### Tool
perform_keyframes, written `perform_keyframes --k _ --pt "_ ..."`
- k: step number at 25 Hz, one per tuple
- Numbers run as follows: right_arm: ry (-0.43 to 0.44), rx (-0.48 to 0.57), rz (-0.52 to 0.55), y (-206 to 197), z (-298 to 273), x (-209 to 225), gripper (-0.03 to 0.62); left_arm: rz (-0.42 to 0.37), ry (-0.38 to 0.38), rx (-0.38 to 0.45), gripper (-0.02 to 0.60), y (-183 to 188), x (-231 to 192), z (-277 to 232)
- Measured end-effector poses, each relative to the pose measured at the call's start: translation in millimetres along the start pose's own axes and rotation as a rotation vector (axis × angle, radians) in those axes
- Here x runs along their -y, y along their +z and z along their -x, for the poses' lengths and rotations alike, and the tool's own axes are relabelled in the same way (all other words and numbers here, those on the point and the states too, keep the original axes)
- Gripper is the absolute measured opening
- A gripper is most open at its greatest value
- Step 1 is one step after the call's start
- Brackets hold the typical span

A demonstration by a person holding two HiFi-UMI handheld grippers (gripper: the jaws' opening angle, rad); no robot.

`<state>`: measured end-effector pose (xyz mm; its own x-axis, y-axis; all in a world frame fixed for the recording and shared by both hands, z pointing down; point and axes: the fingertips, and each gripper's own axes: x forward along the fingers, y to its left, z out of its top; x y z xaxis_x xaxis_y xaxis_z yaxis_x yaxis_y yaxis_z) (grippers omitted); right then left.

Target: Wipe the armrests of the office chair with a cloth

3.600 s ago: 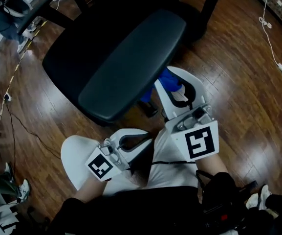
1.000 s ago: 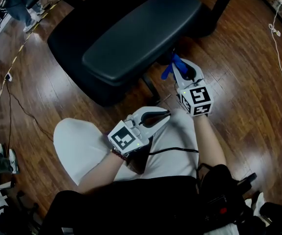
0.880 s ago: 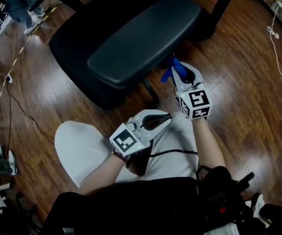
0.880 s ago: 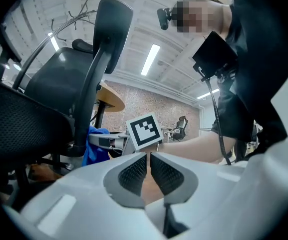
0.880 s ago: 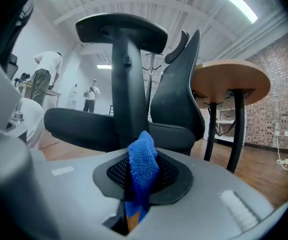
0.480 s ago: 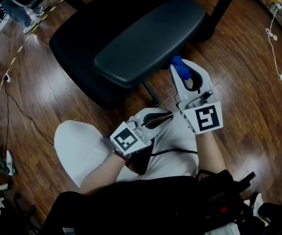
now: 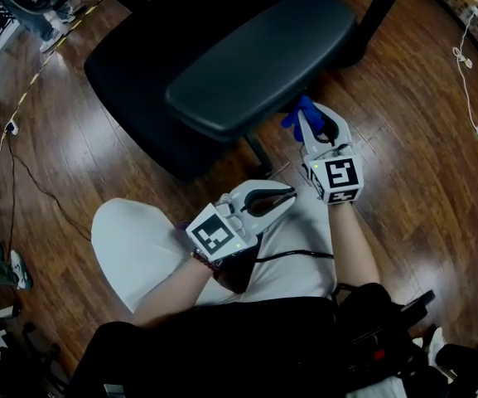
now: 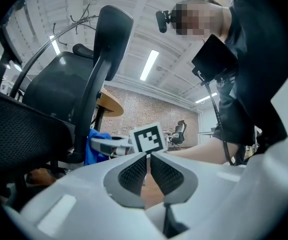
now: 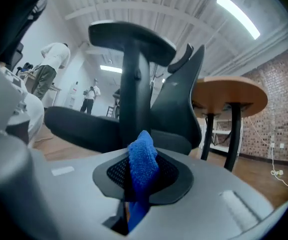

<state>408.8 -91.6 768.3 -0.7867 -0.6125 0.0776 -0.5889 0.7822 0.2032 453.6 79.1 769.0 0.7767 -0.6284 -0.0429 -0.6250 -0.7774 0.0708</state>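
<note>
The office chair's dark armrest pad (image 7: 263, 60) lies slantwise across the head view, on top of its post (image 9: 136, 94). My right gripper (image 7: 311, 124) sits just beside the pad's near right edge and lower than it, shut on a blue cloth (image 7: 298, 114). From the right gripper view the cloth (image 9: 143, 170) sticks up between the jaws, with the pad (image 9: 131, 36) overhead and no contact visible. My left gripper (image 7: 278, 197) rests over the person's white lap, its pads (image 8: 135, 173) closed together on nothing.
The black seat (image 7: 139, 73) spreads left of the armrest over a wooden floor (image 7: 421, 139). Cables (image 7: 15, 164) trail at the left and far right. A round wooden table (image 9: 228, 96) stands behind the chair. People (image 9: 51, 71) stand far off.
The right gripper with the cloth has moved up to the armrest's near right edge, then dropped a little lower in the last half second. The left gripper has hardly moved.
</note>
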Motion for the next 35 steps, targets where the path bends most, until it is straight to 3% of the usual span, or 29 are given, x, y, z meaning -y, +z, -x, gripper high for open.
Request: perform_keyframes --k 3,9,17,19,23,27,30,35 --pt "0.011 -0.067 -0.015 -28.7 -9.7 3.9 0.064 0.0 -0.014 -0.02 0.031 -4.6 5.1 0.3" --pt "0.027 -0.039 -0.011 -10.5 -8.5 -11.8 0.064 -0.017 -0.021 -0.024 0.031 -4.7 5.1 0.9" --pt "0.23 -0.018 0.088 -5.2 -7.3 -63.1 0.064 -0.009 -0.006 -0.012 0.028 -5.7 0.7 -1.6" --pt "0.203 -0.02 0.077 -5.7 -10.3 -63.6 0.064 -0.012 -0.005 -0.014 0.028 -6.7 2.4 -2.1" --pt "0.054 -0.003 -0.036 -8.6 -0.3 -20.8 0.064 -0.015 0.007 0.01 0.028 -1.8 1.2 -0.1" --pt "-0.063 0.007 -0.181 -14.4 0.9 31.3 0.064 0.042 0.012 0.119 0.028 26.4 -1.0 6.0" --pt "0.017 -0.033 -0.118 -18.4 -8.5 16.6 0.064 0.09 0.009 0.176 0.028 43.5 4.6 10.2" --pt "0.268 -0.022 -0.039 -2.1 8.1 -69.4 0.064 0.214 -0.084 0.156 0.026 47.5 11.5 4.0"
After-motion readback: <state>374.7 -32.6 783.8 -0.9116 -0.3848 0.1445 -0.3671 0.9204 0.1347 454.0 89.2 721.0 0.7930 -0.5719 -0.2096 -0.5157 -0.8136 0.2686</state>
